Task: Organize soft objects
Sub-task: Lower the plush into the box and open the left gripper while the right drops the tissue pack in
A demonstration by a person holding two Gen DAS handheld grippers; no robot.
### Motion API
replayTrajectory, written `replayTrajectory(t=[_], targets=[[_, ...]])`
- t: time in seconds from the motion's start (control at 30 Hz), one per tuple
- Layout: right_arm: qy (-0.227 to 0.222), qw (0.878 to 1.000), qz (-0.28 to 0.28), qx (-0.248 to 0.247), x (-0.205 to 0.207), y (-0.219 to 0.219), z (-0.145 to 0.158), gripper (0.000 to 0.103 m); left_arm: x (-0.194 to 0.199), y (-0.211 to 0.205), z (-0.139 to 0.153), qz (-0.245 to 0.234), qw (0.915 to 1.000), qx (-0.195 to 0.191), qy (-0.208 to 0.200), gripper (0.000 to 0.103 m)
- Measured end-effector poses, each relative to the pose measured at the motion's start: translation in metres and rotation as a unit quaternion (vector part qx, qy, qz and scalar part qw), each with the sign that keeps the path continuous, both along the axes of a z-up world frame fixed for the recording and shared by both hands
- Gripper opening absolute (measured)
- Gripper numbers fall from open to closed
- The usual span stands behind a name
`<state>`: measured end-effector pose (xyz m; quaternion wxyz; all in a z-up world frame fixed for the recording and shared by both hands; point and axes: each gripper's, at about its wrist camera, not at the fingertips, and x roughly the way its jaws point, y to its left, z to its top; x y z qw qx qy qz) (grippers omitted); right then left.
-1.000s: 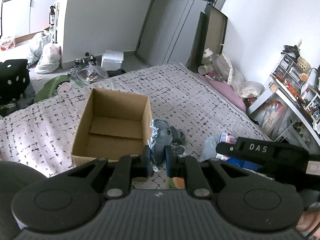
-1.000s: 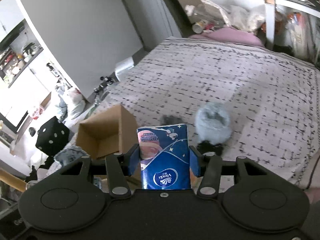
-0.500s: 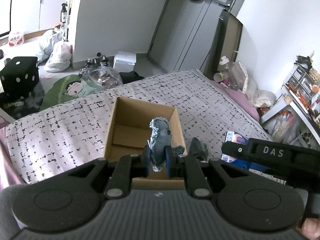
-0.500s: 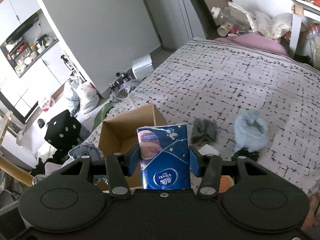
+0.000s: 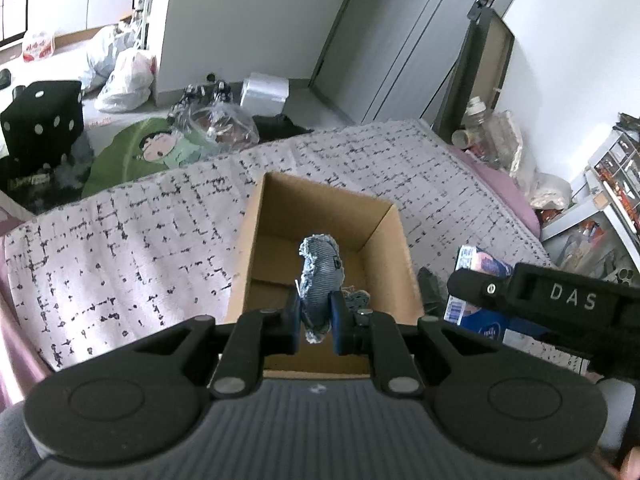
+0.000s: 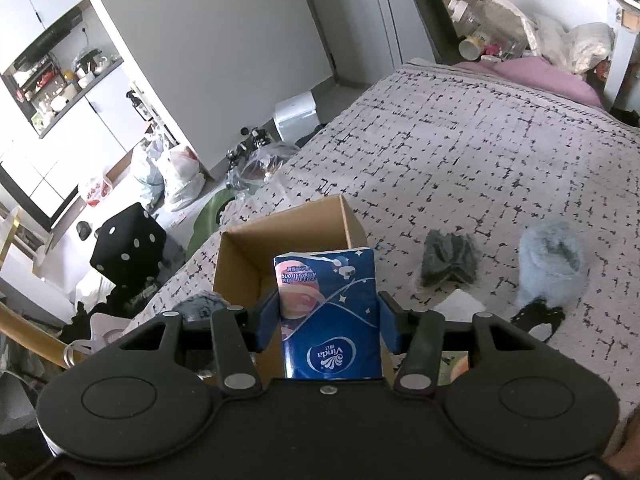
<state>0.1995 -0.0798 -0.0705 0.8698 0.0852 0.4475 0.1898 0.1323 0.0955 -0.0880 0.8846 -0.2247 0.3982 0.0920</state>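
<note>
An open cardboard box [image 5: 376, 248] [image 6: 236, 252] sits on the patterned bedspread [image 5: 140, 240]. My left gripper [image 5: 316, 318] is shut on a small frayed denim piece [image 5: 320, 272], held over the box's open top. In the right wrist view my right gripper [image 6: 328, 320] is shut on a blue tissue pack [image 6: 328, 312], which stands in front of the box. The same tissue pack [image 5: 480, 268] and the right gripper's dark body show at the right of the left wrist view. A grey folded cloth [image 6: 450, 258] and a fluffy light blue item [image 6: 550, 264] lie on the bed to the right.
Beyond the bed's edge the floor holds a black dice-patterned cube [image 5: 40, 120], plastic bags [image 5: 124, 80], a green cushion [image 5: 136, 156] and a white box [image 5: 264, 90]. Shelves with clutter [image 5: 608, 184] stand at the right. A black item [image 6: 538, 314] lies by the fluffy one.
Both grippers have swung left across the bed. The denim piece went from beside the box's right wall to over its opening. The tissue pack now covers part of the box.
</note>
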Motion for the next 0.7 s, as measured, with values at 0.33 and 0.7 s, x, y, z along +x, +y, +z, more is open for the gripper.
replayTrajectory(t=[0.33,0.7], targets=[[0.012,1.0,0.008,-0.002,0.01,0.019,-0.006,0.05,0.005,0.007,-0.008,0.002,0.9996,0.004,0.027,0.03],[0.002,1.0,0.021,0.006,0.006,0.021,0.007,0.087,-0.001,0.008,0.008,0.02,0.9992,0.026,0.024,0.062]])
